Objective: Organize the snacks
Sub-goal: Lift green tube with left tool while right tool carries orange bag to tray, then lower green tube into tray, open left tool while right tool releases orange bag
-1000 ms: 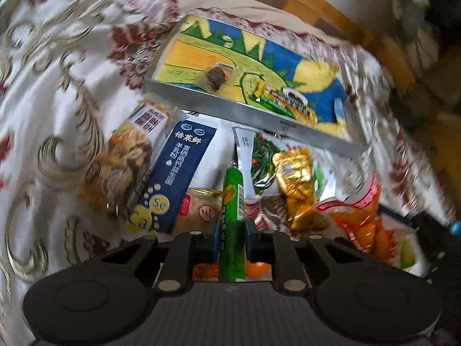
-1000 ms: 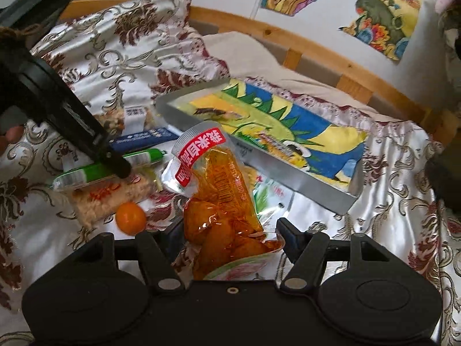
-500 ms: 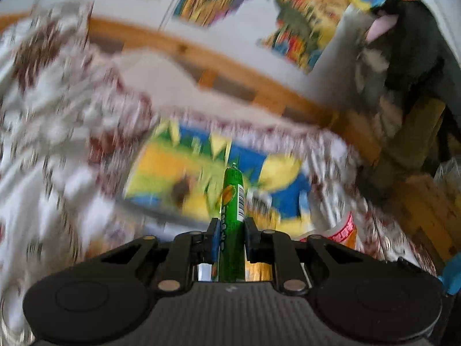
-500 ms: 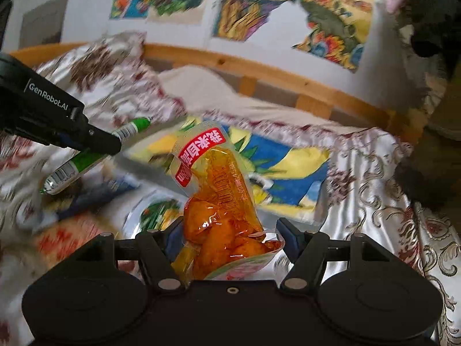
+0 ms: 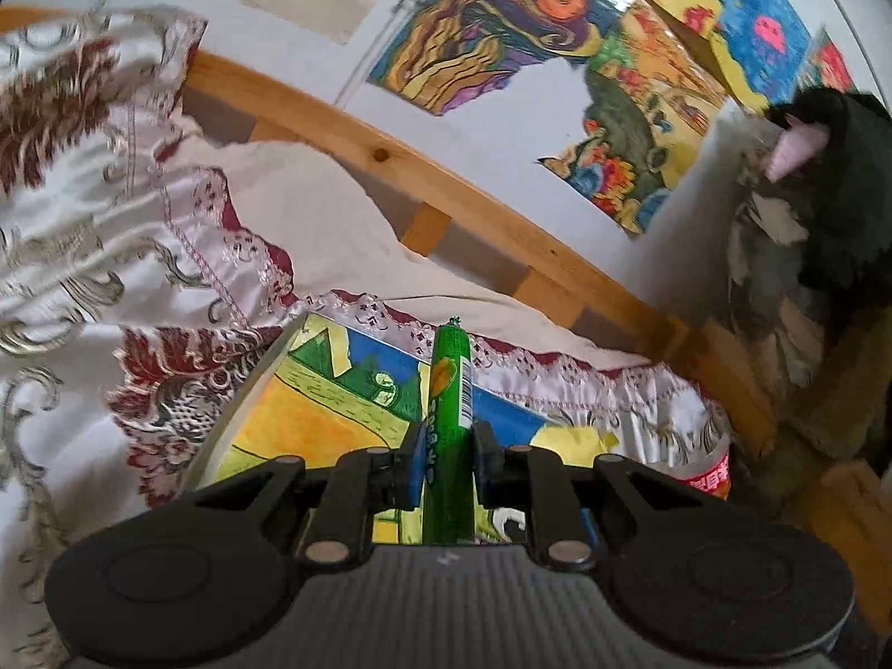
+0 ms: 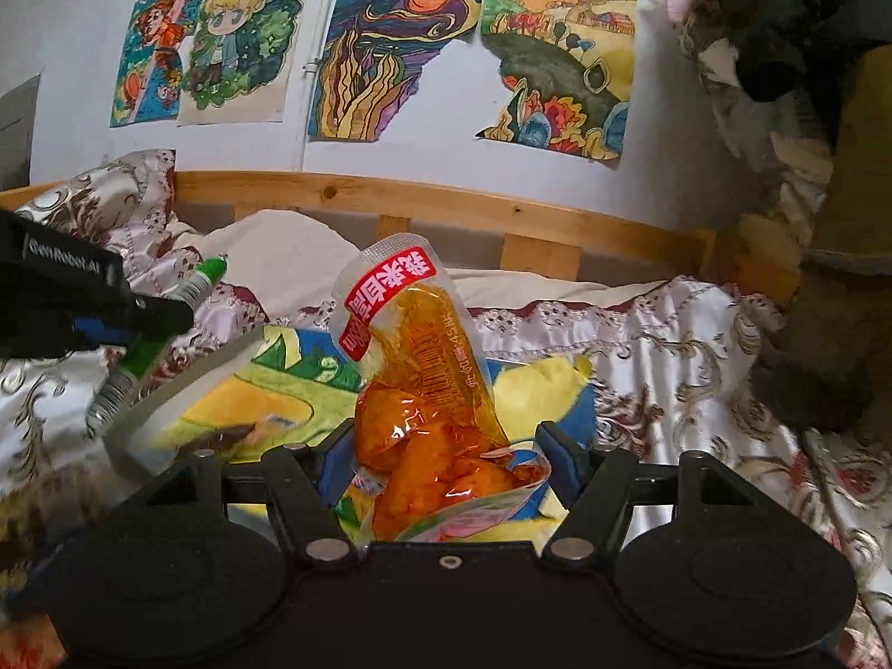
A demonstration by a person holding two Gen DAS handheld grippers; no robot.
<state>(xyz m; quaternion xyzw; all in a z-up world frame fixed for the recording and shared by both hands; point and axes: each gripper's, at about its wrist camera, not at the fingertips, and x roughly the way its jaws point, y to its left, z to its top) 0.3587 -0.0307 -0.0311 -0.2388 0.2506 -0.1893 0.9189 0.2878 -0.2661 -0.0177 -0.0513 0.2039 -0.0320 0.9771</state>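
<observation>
the left gripper [image 5: 446,460] is pinched tight on a green stick snack [image 5: 447,418], its blue pads pressed against the stick's lower half at the bottom centre of the left wrist view. the stick's long axis runs straight up the frame, along the fingers, its crimped tip pointing toward the wooden bed rail [image 5: 423,167] above. below it lies the shallow tray [image 5: 240,412] with a bright painted picture inside (yellow, green and blue).

in the right wrist view the right gripper [image 6: 446,454] clamps the bottom of an orange snack pouch [image 6: 423,390], which stands between the fingers at lower centre. the pouch's long axis leans up and slightly left, its red-labelled top edge uppermost. the same green stick shows at the left edge, tilted with its tip up and right, over the tray's near-left corner. both grippers hang above the patterned satin bedspread [image 6: 697,345].
</observation>
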